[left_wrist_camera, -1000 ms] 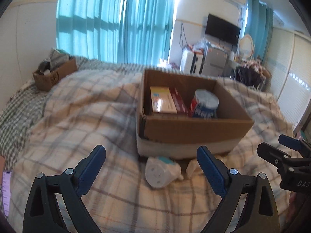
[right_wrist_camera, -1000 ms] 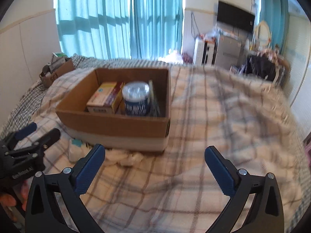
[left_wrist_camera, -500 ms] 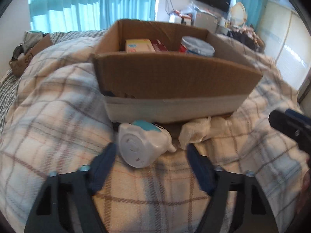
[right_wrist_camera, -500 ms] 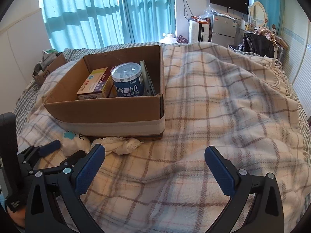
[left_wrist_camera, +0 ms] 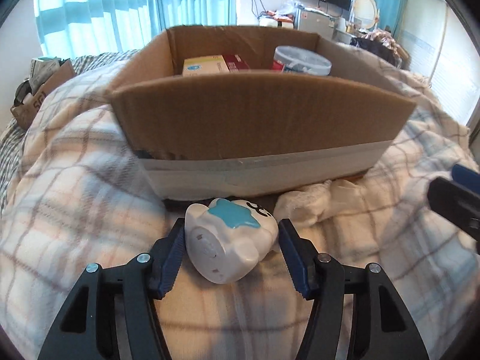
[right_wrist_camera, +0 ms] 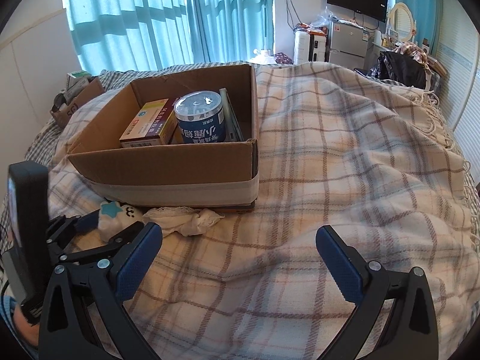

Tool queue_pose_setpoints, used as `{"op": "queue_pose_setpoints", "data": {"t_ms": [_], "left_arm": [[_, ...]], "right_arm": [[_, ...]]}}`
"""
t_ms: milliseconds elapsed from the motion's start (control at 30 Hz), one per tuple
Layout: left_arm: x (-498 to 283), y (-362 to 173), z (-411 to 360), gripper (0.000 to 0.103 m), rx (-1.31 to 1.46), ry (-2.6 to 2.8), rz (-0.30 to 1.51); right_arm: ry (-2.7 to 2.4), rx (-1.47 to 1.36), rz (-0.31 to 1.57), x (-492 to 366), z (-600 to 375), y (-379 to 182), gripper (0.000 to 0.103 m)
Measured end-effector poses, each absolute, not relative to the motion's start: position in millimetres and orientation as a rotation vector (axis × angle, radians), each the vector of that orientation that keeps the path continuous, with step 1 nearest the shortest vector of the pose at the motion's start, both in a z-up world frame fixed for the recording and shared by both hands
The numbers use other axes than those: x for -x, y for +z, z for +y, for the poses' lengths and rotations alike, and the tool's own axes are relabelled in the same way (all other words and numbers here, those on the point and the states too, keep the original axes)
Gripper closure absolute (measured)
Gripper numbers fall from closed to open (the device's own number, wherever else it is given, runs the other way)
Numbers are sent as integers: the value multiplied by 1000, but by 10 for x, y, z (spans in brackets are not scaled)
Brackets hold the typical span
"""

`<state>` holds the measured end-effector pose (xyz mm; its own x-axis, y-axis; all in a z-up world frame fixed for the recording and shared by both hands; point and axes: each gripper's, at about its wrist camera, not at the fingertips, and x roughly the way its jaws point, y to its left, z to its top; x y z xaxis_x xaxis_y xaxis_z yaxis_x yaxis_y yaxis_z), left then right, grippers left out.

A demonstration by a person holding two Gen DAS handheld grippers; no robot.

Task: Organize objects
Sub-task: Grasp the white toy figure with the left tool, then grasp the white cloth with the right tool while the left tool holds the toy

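Note:
A white toy with a blue star [left_wrist_camera: 231, 240] lies on the plaid blanket just in front of the cardboard box [left_wrist_camera: 258, 120]. My left gripper [left_wrist_camera: 231, 255] straddles the toy, its blue pads on both sides, the left pad touching and the right pad close to it. The toy also shows in the right wrist view [right_wrist_camera: 115, 217], between the left gripper's fingers [right_wrist_camera: 126, 232]. My right gripper [right_wrist_camera: 240, 258] is open and empty above the blanket. The box [right_wrist_camera: 168, 174] holds a yellow carton [right_wrist_camera: 148, 124], a red carton and a blue tub [right_wrist_camera: 200, 118].
A crumpled white cloth [right_wrist_camera: 186, 219] lies against the box front, right of the toy; it also shows in the left wrist view [left_wrist_camera: 318, 207]. A small box of clutter [left_wrist_camera: 36, 90] sits far left on the bed. The plaid blanket [right_wrist_camera: 345, 165] spreads to the right.
My left gripper has moved forward and down to the toy and narrowed around it. My right gripper has stayed open and shifted only slightly.

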<state>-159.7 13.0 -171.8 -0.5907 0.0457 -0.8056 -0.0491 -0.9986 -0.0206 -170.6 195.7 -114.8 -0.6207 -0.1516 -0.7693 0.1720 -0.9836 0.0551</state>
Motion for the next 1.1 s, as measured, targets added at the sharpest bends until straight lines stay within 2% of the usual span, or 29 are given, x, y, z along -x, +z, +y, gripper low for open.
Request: {"op": "queue_pose_setpoints", "data": {"t_ms": [200, 400, 467, 533, 600, 633, 667, 733, 800, 833, 1100], "left_arm": [[1388, -1340, -88, 41, 1311, 2856, -35], [1350, -1230, -291, 41, 1298, 2920, -88], [1394, -1255, -350, 41, 1313, 2914, -111], [1407, -1297, -425, 41, 1332, 2899, -160], [1422, -1321, -455, 41, 1343, 2890, -197], [1423, -1332, -471, 41, 1347, 2885, -207], [1433, -1346, -478, 41, 1352, 2879, -214], [1439, -1373, -480, 41, 1358, 2872, -217], [1442, -1392, -470, 41, 1362, 2861, -214], [1439, -1393, -467, 41, 1361, 2860, -214], [1323, -1410, -356, 41, 1350, 2815, -197]], "right_arm": [[-2627, -1292, 62, 1721, 1858, -1253, 0], [-2464, -1373, 109, 1863, 1526, -1458, 3], [-2429, -1415, 118, 1966, 1394, -1555, 12], [-2422, -1443, 175, 2060, 1256, -1656, 15], [-2393, -1470, 194, 2138, 1159, -1744, 23], [-2379, -1485, 189, 2181, 1123, -1790, 34], [-2379, -1495, 198, 2216, 1094, -1830, 50], [-2384, -1501, 213, 2242, 1071, -1880, 67], [-2391, -1482, 207, 2203, 1093, -1863, 76], [-2398, -1469, 207, 2164, 1115, -1837, 85], [-2450, -1384, 179, 1765, 1313, -1596, 90]]}}
